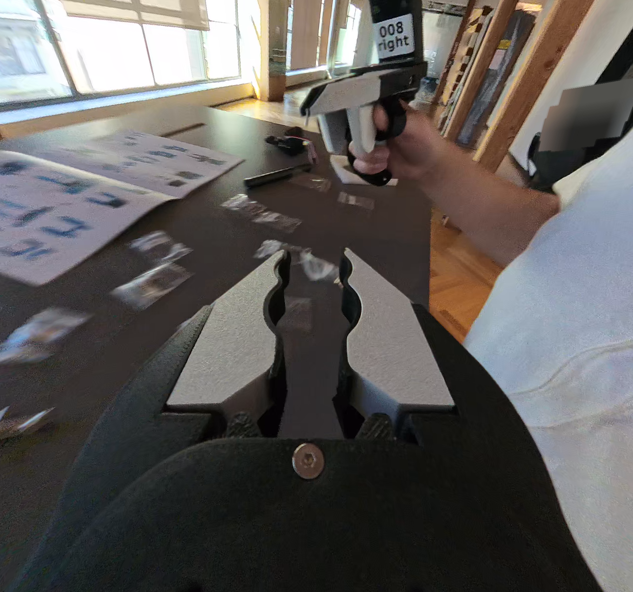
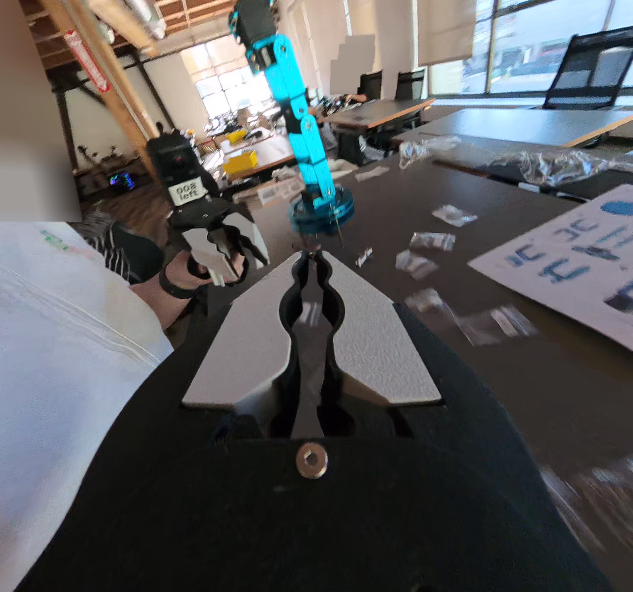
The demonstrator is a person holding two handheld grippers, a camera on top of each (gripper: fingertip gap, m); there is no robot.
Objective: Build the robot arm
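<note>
My left gripper (image 1: pixel 313 255) is open and empty, low over a dark table (image 1: pixel 376 250) strewn with several small clear plastic bags (image 1: pixel 150 284). One bag lies just past its fingertips. My right gripper (image 2: pixel 310 255) is nearly shut, pinching a small metallic part (image 2: pixel 312 254) at its tips. In the left wrist view the right gripper (image 1: pixel 306 109) is held up above the table, with the small part (image 1: pixel 307 119) hanging below its tips. The left gripper (image 2: pixel 239 264) shows open at the left of the right wrist view.
A blue robot arm (image 2: pixel 310 151) stands beyond the right gripper. A white sheet with blue marks (image 1: pixel 68 205) lies on the table, and also shows in the right wrist view (image 2: pixel 565 267). There are a black pen (image 1: pixel 277 175), a small black part (image 1: pixel 289 144) and crumpled plastic wrap (image 2: pixel 548 164). The table edge (image 1: pixel 430 233) drops to wooden floor. Tip to tip, the grippers are about 11 centimeters apart.
</note>
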